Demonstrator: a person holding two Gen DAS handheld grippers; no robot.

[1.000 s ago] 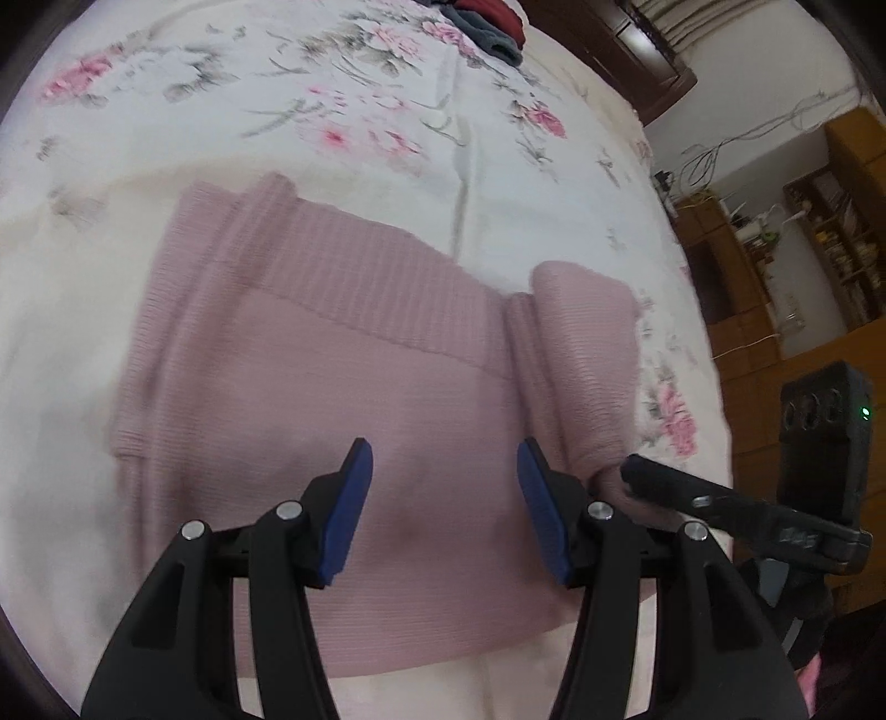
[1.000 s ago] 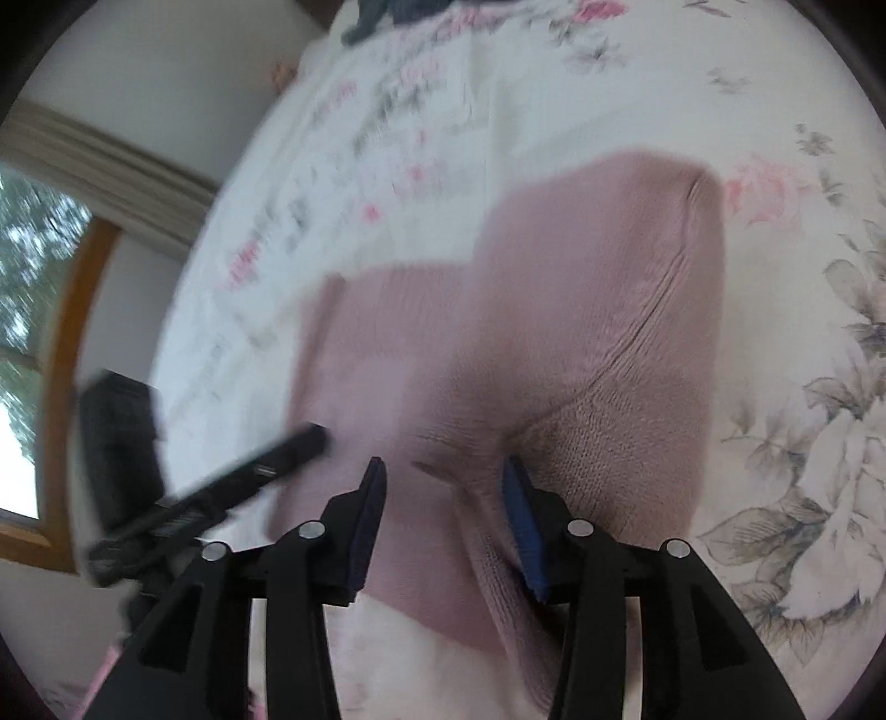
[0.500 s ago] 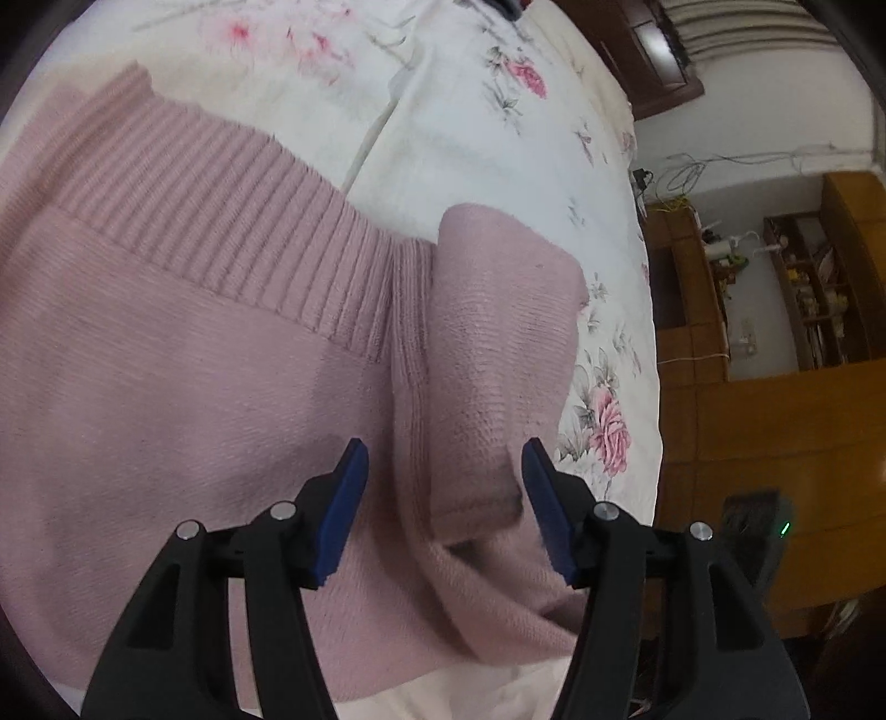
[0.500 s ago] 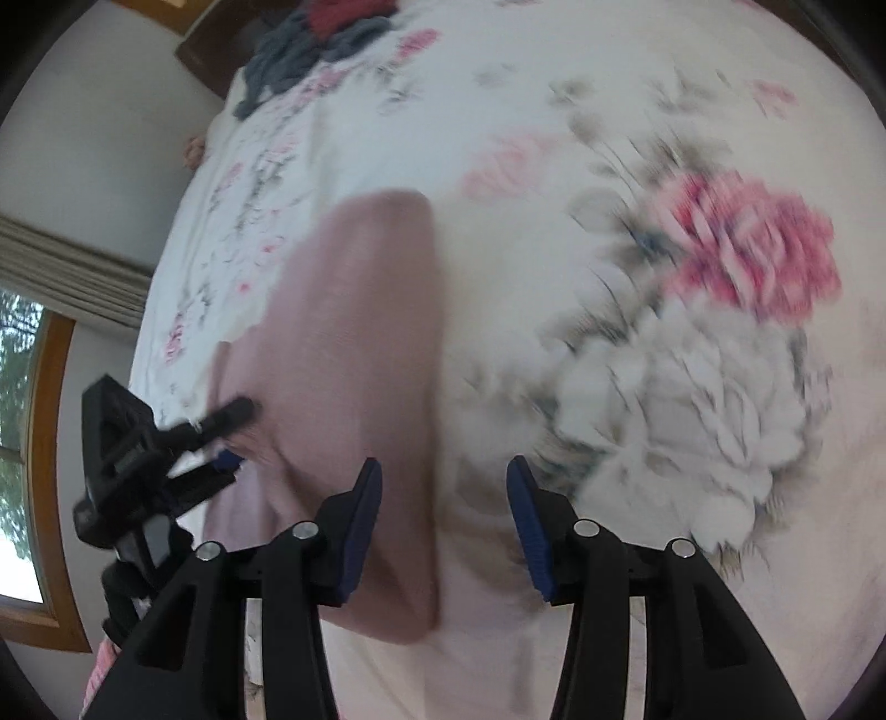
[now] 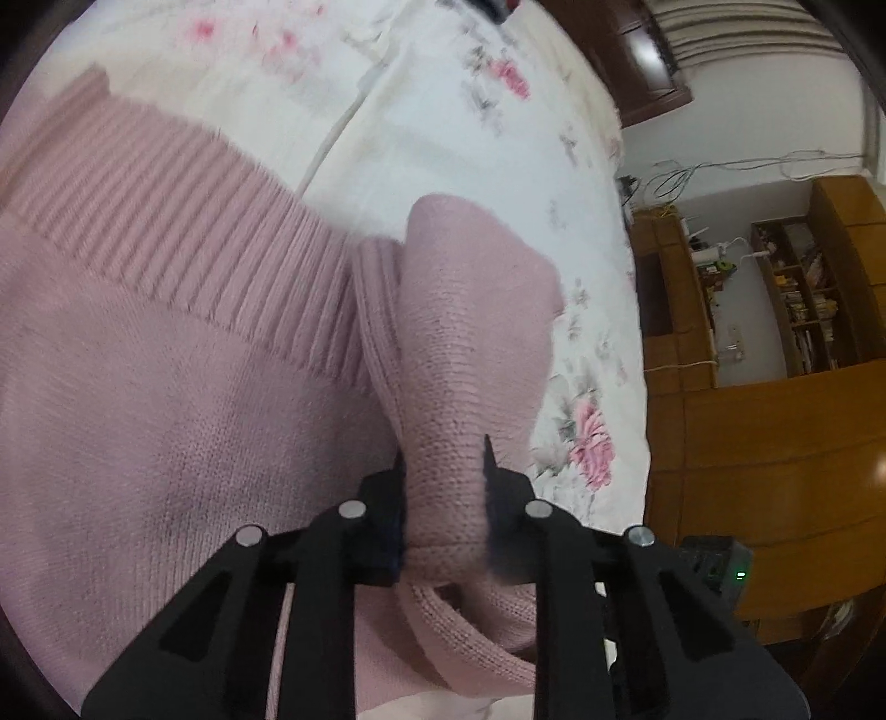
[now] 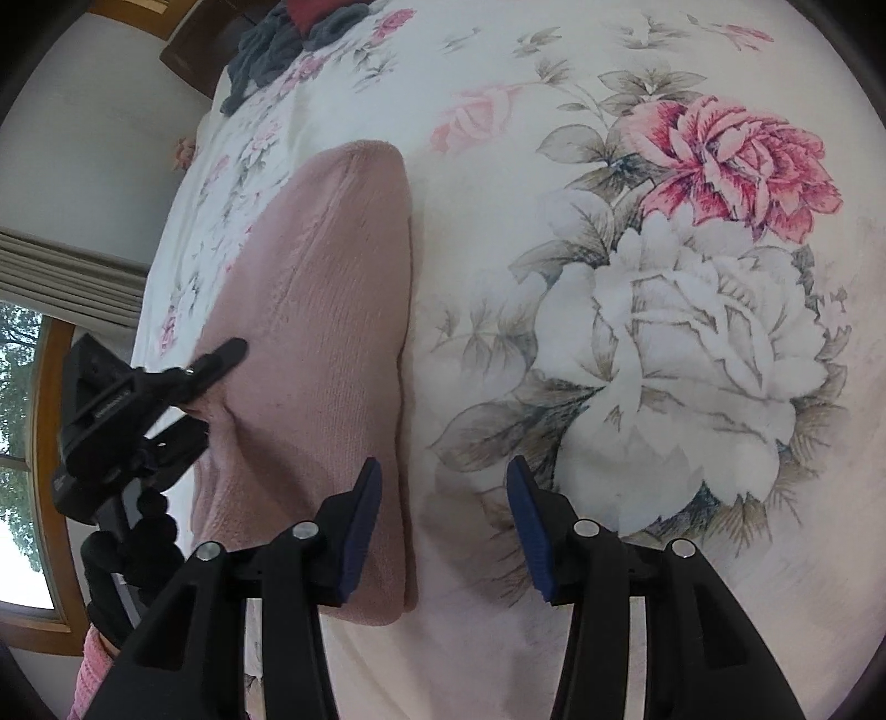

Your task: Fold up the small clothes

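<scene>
A pink knitted sweater lies spread on the flowered bedsheet. Its ribbed band runs across the upper left of the left wrist view. My left gripper is shut on the folded-over sleeve, which bunches up between the two fingers. In the right wrist view the same sweater lies left of centre, and the left gripper pinches it from the left. My right gripper stands open over the bare sheet, just right of the sweater's edge, holding nothing.
Dark grey and red clothes lie heaped at the far end of the bed. Wooden cabinets and shelves stand beyond the bed's right side. A window with curtains is on the left of the right wrist view.
My left gripper moved in onto the folded sleeve and shut on it. My right gripper swung right off the sweater and now hangs open over the flowered sheet.
</scene>
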